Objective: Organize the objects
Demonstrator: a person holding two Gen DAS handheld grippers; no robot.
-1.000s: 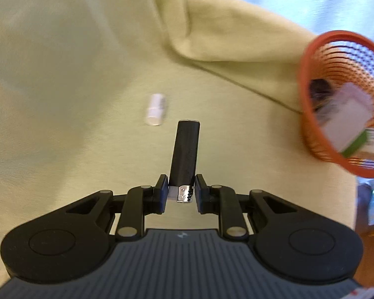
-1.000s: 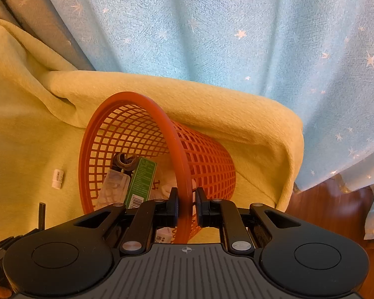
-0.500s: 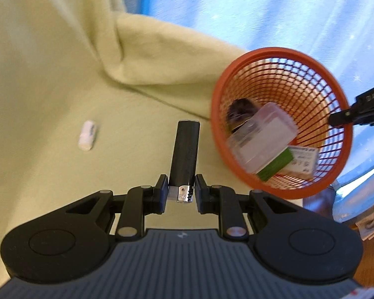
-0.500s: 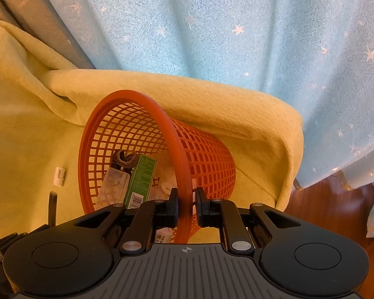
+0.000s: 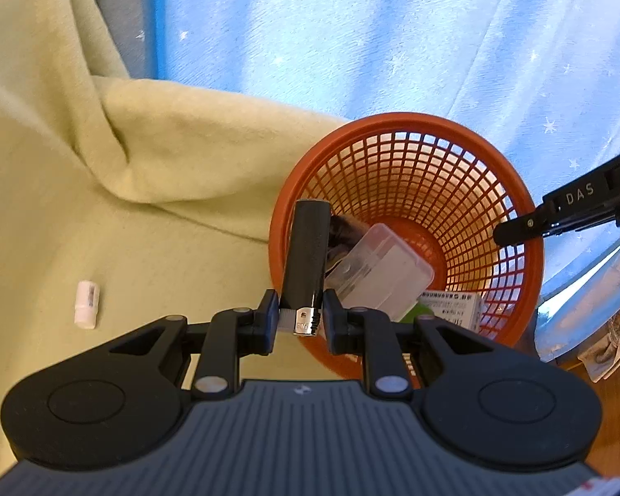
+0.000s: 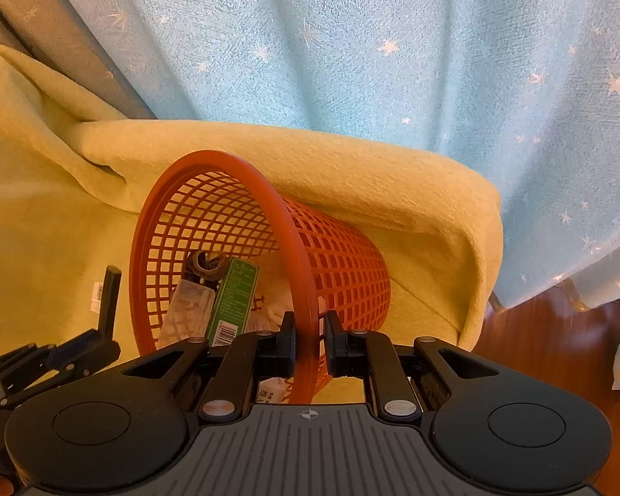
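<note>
One orange basket (image 5: pixel 409 132), one black lighter (image 5: pixel 306 260), one white tube (image 5: pixel 86 301), two grippers.

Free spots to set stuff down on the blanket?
Bare yellow blanket all around the small white tube, up to the fold near the blue curtain. Crowded: orange basket bottom holds a clear case and boxes.
</note>
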